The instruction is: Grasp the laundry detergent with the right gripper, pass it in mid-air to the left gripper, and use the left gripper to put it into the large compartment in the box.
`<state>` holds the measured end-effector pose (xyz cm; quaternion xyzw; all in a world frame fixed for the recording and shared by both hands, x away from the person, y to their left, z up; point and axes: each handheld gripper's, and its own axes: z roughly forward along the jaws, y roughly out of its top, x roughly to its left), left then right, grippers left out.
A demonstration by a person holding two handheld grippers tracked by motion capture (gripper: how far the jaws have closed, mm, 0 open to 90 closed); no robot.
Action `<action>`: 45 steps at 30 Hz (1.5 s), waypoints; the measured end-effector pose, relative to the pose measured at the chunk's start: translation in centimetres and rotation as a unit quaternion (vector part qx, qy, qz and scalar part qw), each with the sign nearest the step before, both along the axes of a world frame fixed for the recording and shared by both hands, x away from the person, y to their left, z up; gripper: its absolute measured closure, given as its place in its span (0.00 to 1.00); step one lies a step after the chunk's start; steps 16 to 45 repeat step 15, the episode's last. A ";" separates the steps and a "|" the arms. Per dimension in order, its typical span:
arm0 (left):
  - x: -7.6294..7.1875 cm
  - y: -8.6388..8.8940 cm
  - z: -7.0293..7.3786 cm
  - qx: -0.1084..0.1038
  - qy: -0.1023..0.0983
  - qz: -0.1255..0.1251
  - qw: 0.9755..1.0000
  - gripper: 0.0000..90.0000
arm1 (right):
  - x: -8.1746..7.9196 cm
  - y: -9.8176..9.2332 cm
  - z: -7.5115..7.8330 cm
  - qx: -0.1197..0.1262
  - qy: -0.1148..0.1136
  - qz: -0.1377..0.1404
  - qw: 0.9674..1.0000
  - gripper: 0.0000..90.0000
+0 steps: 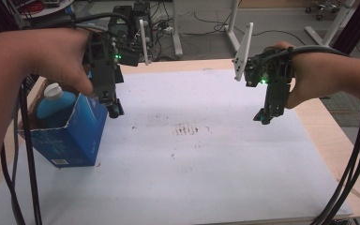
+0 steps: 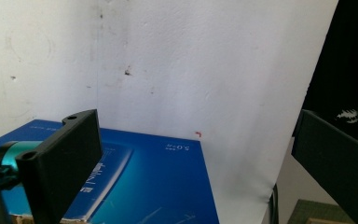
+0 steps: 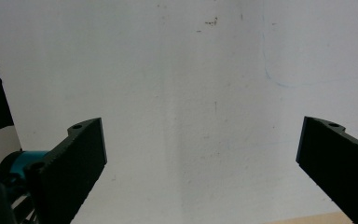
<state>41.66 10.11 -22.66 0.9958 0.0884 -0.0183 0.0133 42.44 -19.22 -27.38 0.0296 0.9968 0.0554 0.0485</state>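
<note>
A: What sits at the left?

B: An open blue box point(image 1: 70, 136) holding a blue bottle point(image 1: 56, 104) with a white cap; the left gripper point(image 1: 114, 110) hangs beside its rim, jaws wide, empty.

A: And at the right?

B: The right gripper point(image 1: 266, 117) hovers over bare white sheet point(image 1: 215, 164) — wide open, holding nothing. I'd centre the left jaws over the cap first.

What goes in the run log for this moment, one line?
left claw: open, at open blue cardboard box rim | right claw: open, above white table sheet | blue white-capped bottle: inside box
</note>
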 end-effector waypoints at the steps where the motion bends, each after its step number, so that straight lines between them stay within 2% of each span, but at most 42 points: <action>1: 0.0 0.0 0.0 -0.001 0.000 -0.002 1.000 0.02 | 0.0 0.0 0.0 -0.001 -0.001 -0.002 1.000 0.01; 45: 0.0 -0.1 -0.2 0.001 -0.001 -0.003 1.000 0.02 | -0.1 0.0 0.0 0.001 -0.002 -0.005 1.000 0.01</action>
